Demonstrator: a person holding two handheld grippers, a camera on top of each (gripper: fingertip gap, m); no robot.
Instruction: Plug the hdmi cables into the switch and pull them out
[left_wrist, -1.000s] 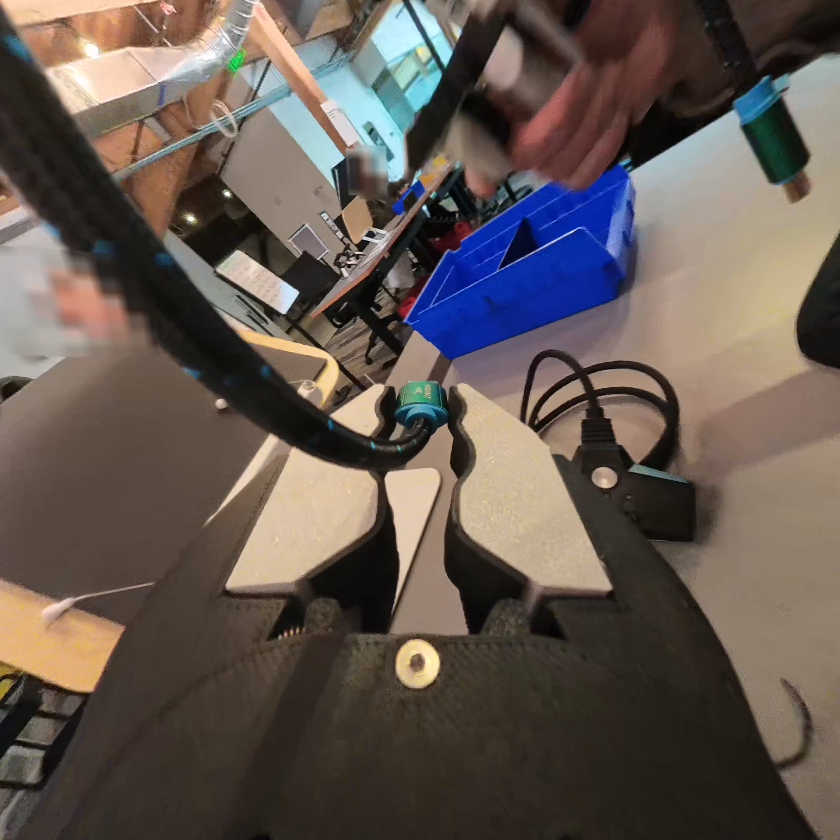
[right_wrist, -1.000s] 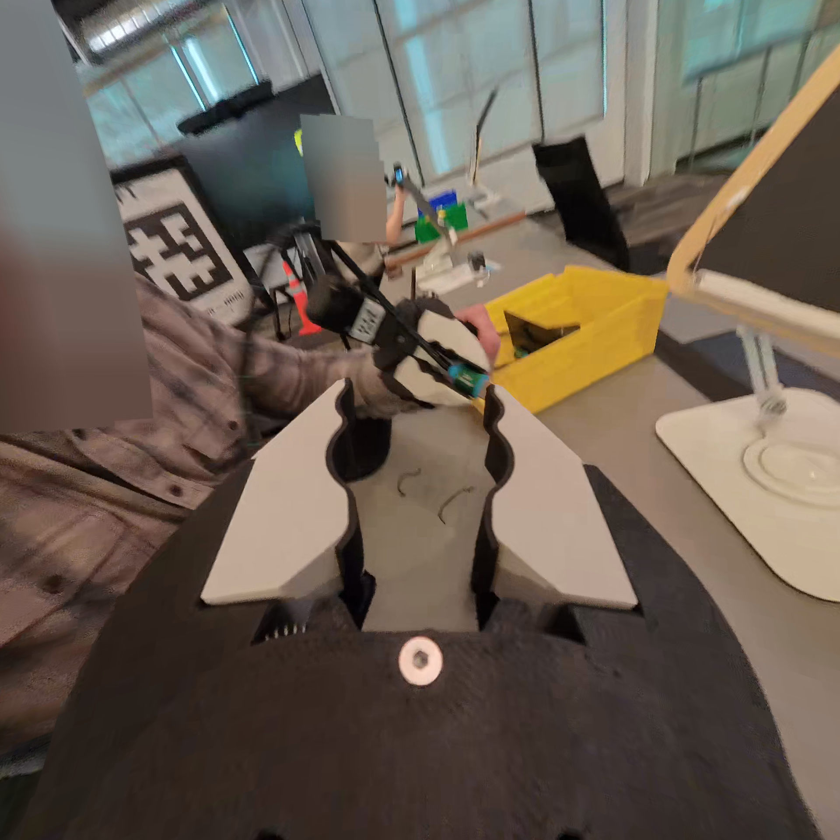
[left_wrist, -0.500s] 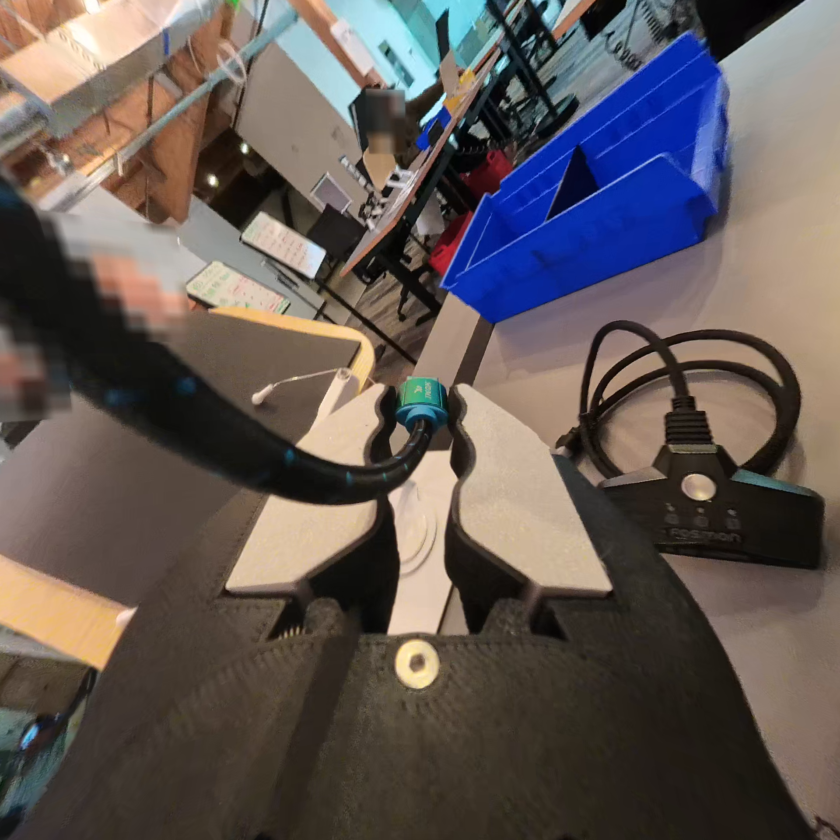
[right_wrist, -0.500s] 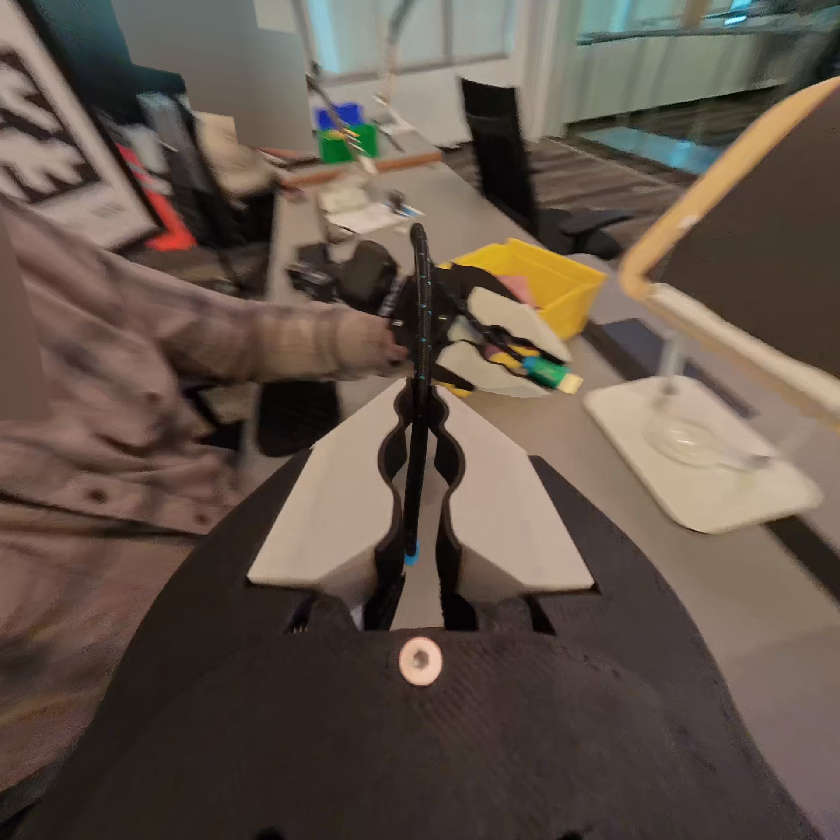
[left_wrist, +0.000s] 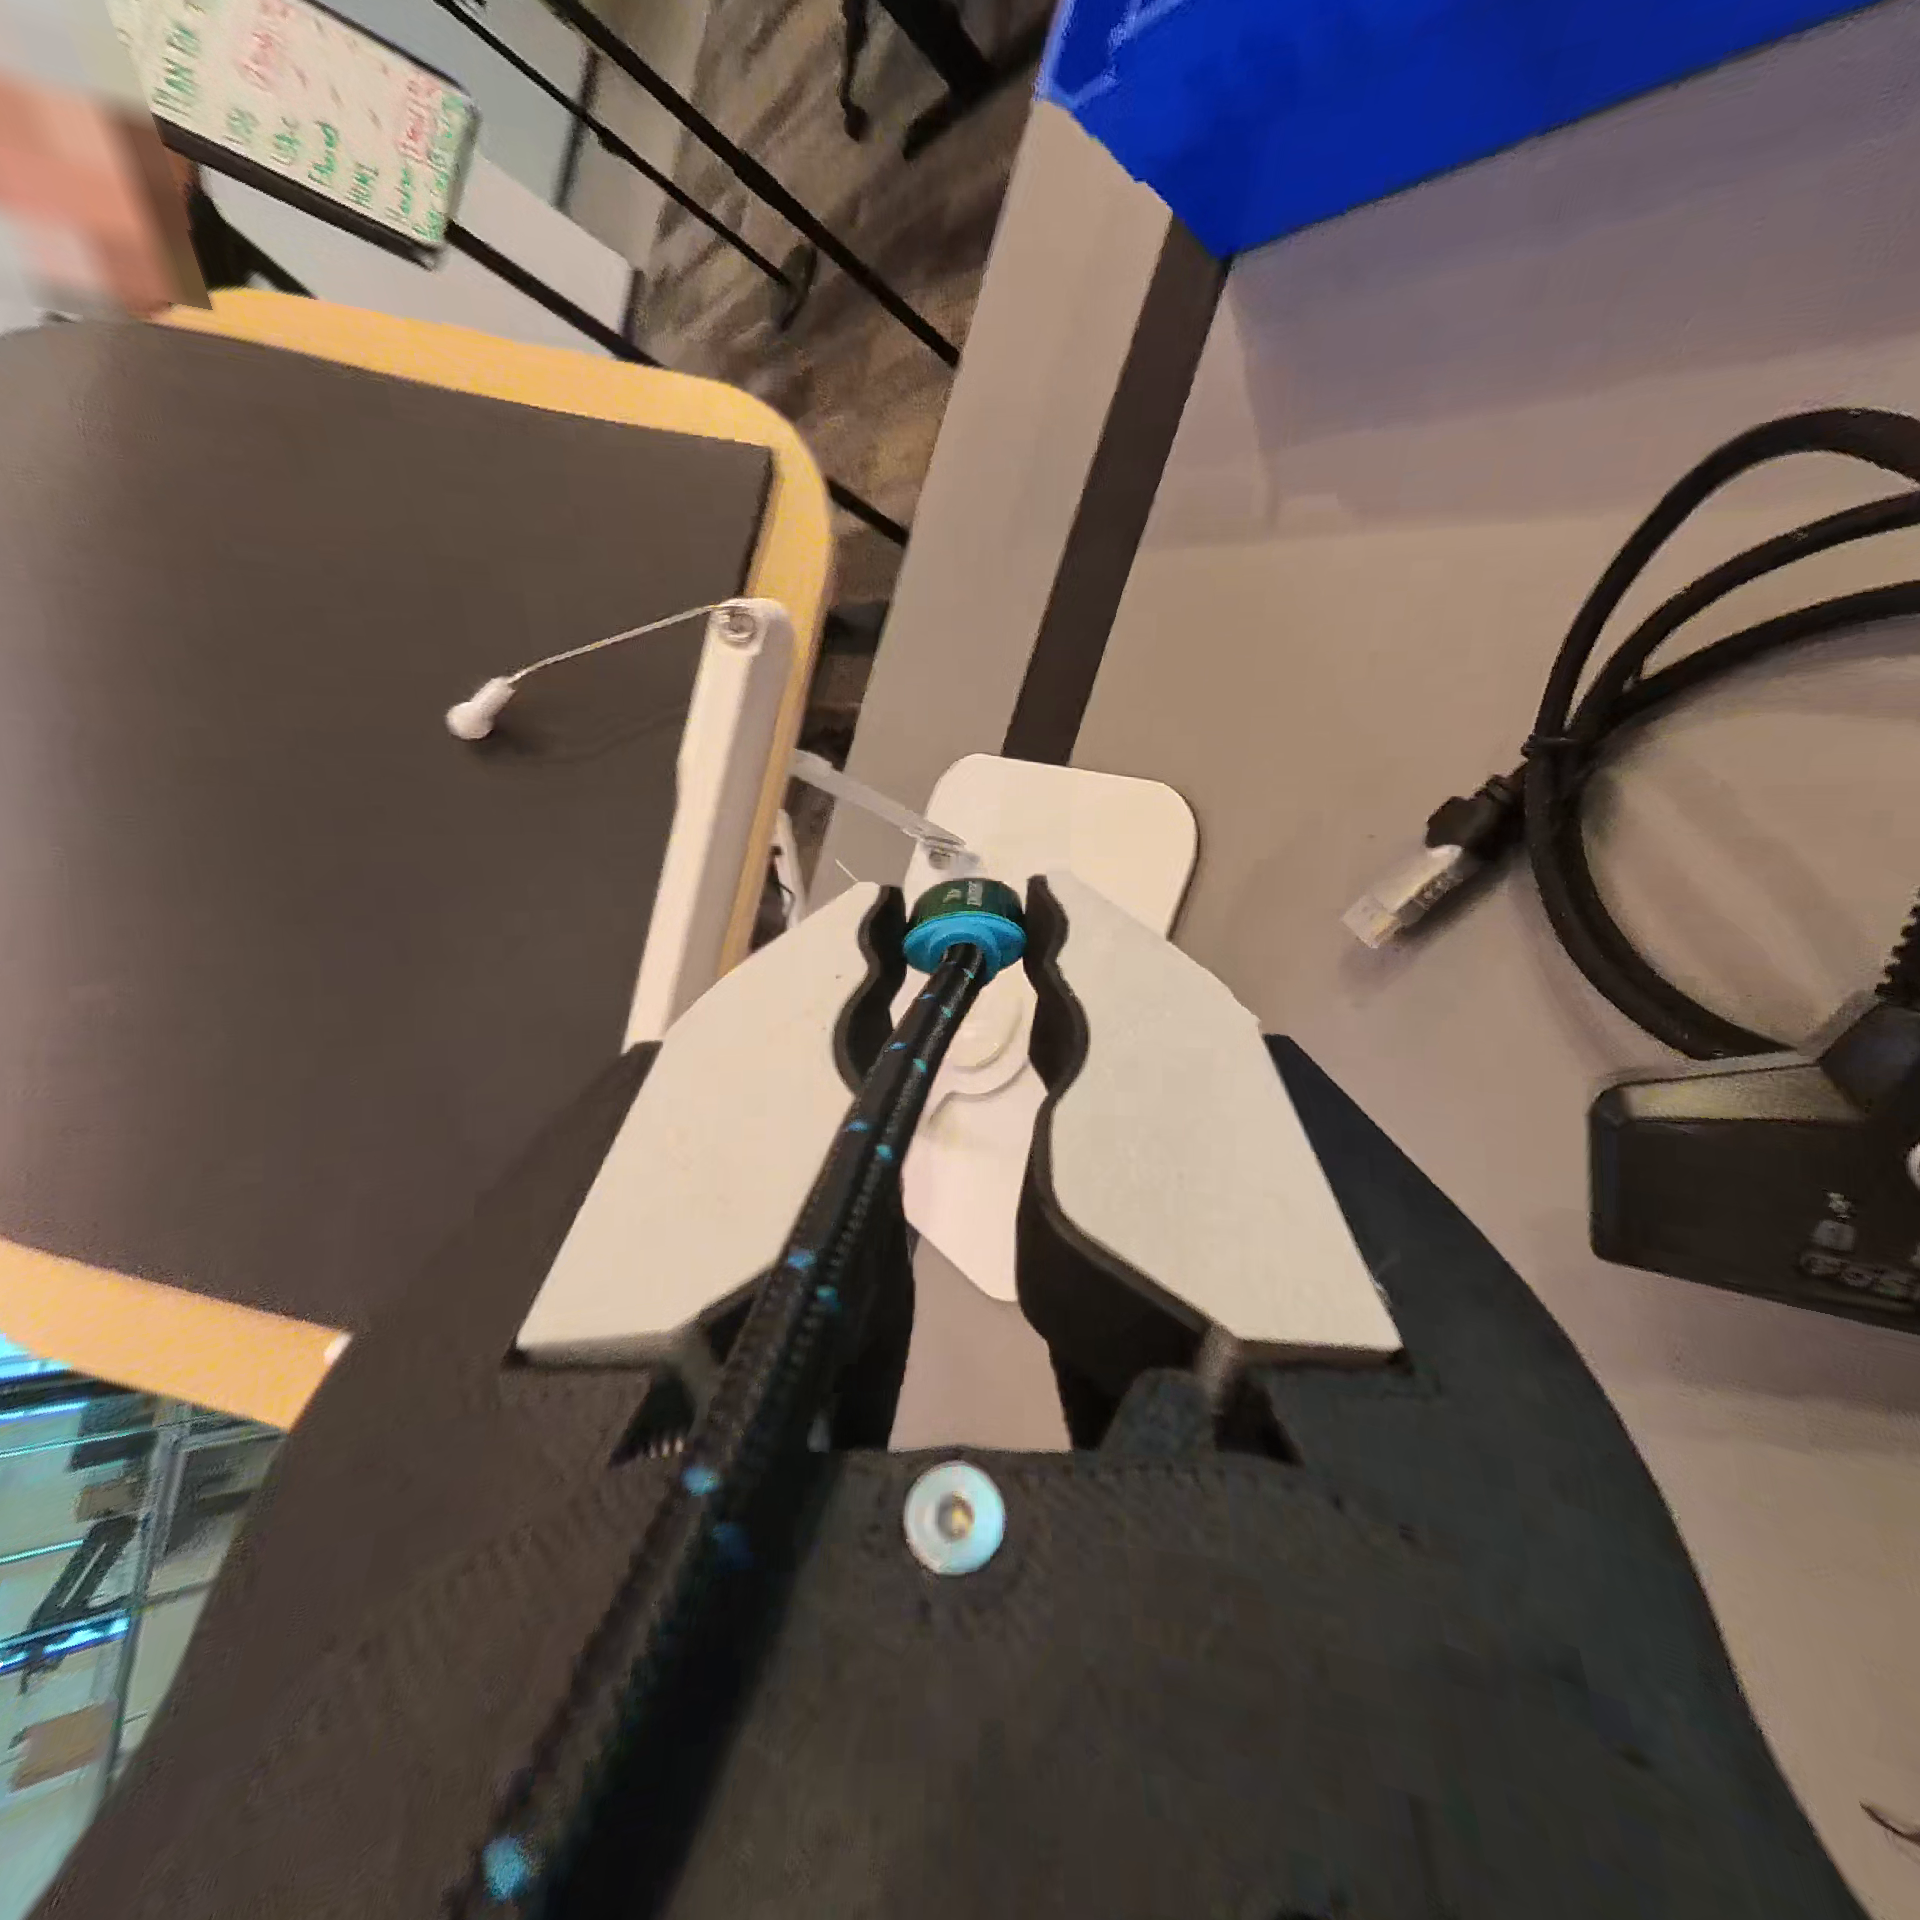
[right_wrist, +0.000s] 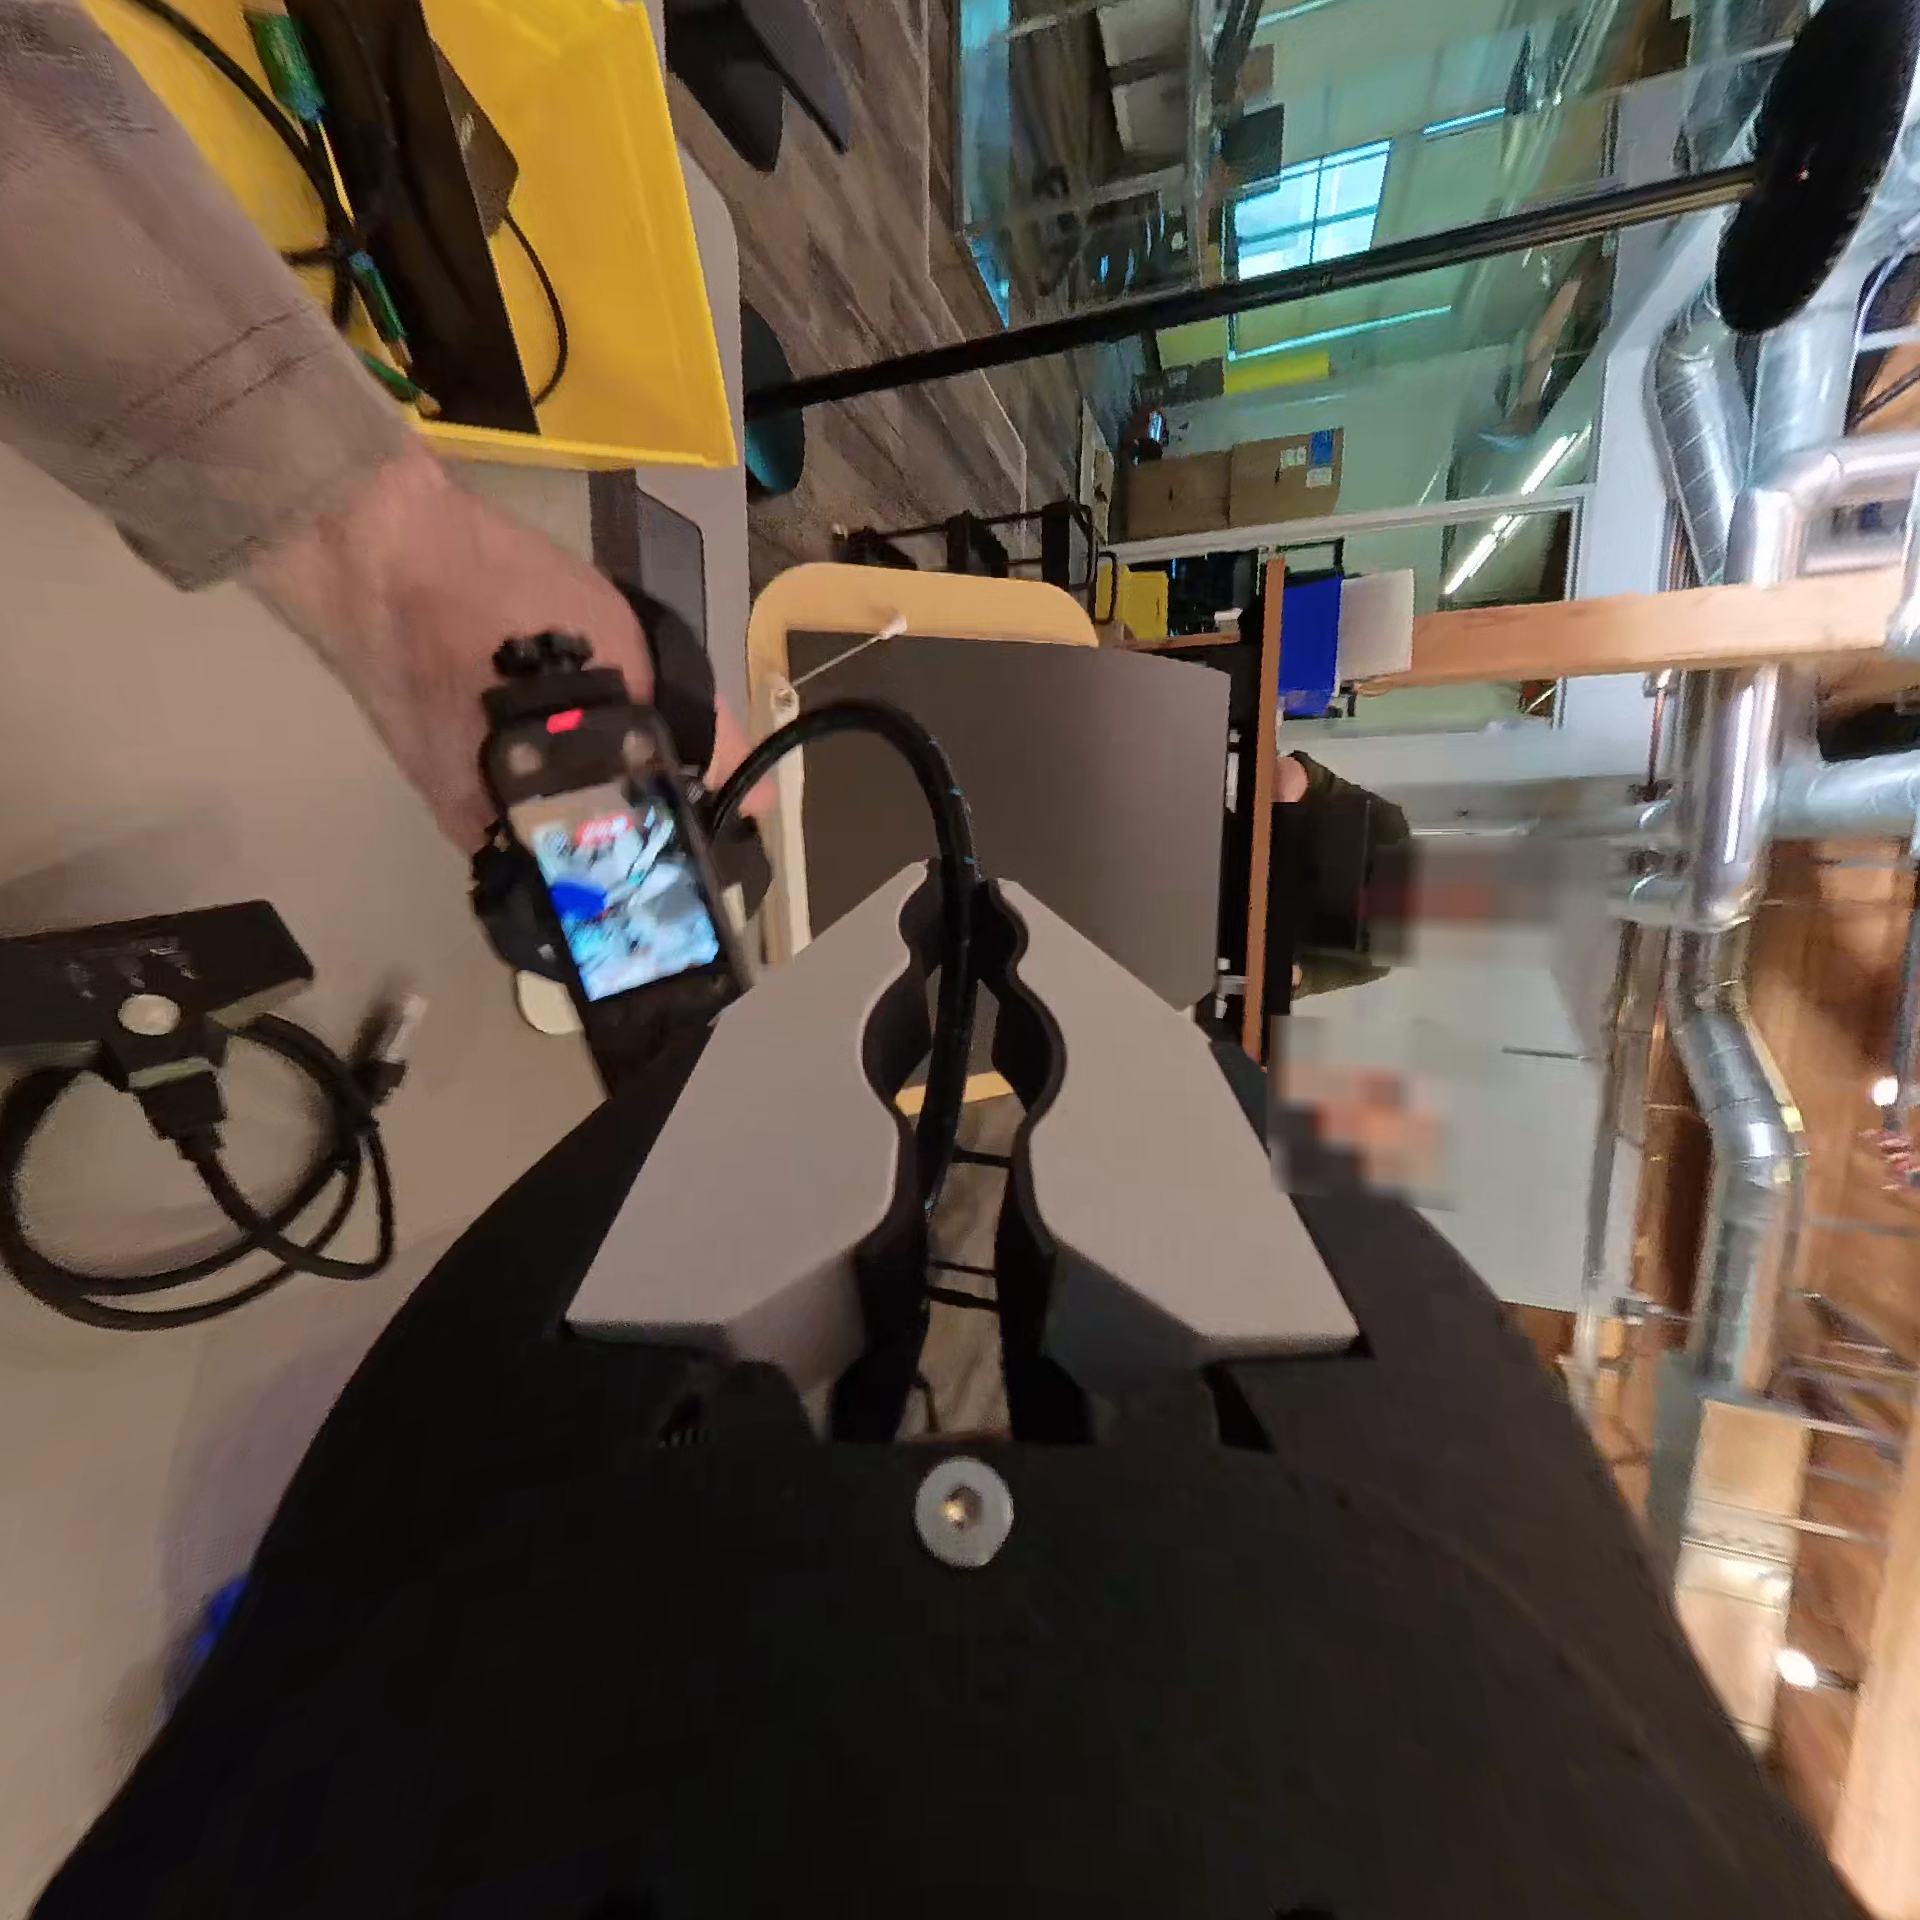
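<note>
Grey tabletop (left_wrist: 1351, 520); left gripper (left_wrist: 958, 914) clamps braided HDMI cable (left_wrist: 831, 1195) at its teal connector collar; right gripper (right_wrist: 961, 914), lately empty, now pinches the cord; HDMI switch (left_wrist: 1756, 1195) lies aside, unplugged; insertion comes next.

Left gripper (left_wrist: 958, 914): matt black body with a rough woven-looking texture, fingers (left_wrist: 1164, 1132) faced in pale grey grainy plastic, shiny metal screw (left_wrist: 953, 1525) at lower centre. Cable (left_wrist: 831, 1174): braided black sleeve with blue flecks, plug collar (left_wrist: 958, 914) glossy teal and green. Switch (left_wrist: 1756, 1195) at right: smooth black plastic, slight sheen. Table (left_wrist: 1455, 582): smooth matt grey. Bin (right_wrist: 634, 239), upper left of right view: glossy yellow plastic. Sleeve (right_wrist: 156, 312): soft checked cloth.
</note>
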